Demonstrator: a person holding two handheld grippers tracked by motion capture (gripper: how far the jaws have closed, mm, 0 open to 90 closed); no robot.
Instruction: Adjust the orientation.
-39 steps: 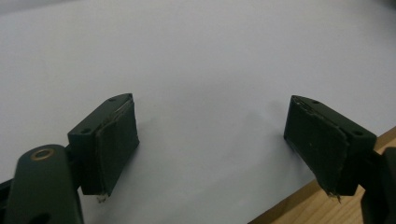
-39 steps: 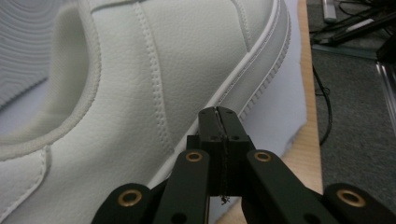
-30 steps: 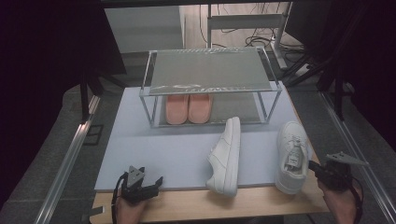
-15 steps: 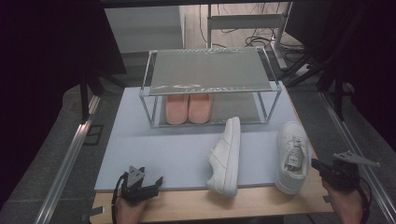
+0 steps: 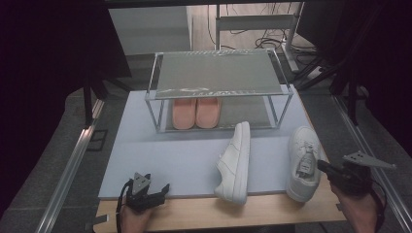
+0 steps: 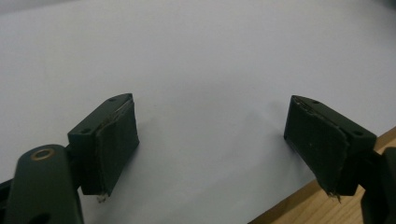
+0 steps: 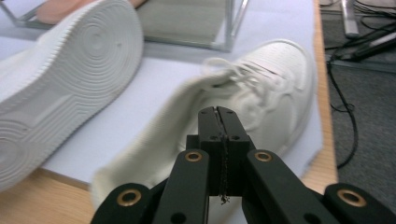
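Observation:
Two white sneakers lie on a pale lilac mat (image 5: 160, 145). One sneaker (image 5: 235, 162) lies on its side, its ribbed sole (image 7: 60, 79) facing my right gripper view. The other sneaker (image 5: 303, 155) stands upright at the right, laces up (image 7: 261, 88). My right gripper (image 5: 323, 167) hovers just behind that shoe's heel, its jaws (image 7: 219, 112) pressed together with nothing between them. My left gripper (image 5: 160, 190) rests at the mat's front left, open (image 6: 210, 126), over bare mat.
A metal-framed shoe rack (image 5: 218, 73) stands at the back of the mat, with a pair of pink shoes (image 5: 197, 112) on its lower level. The wooden table edge (image 5: 204, 213) runs along the front. Cables lie on the floor at the right (image 7: 345, 116).
My right hand has lifted a little beside the upright sneaker, its jaws still shut. The left gripper and both sneakers have stayed where they were.

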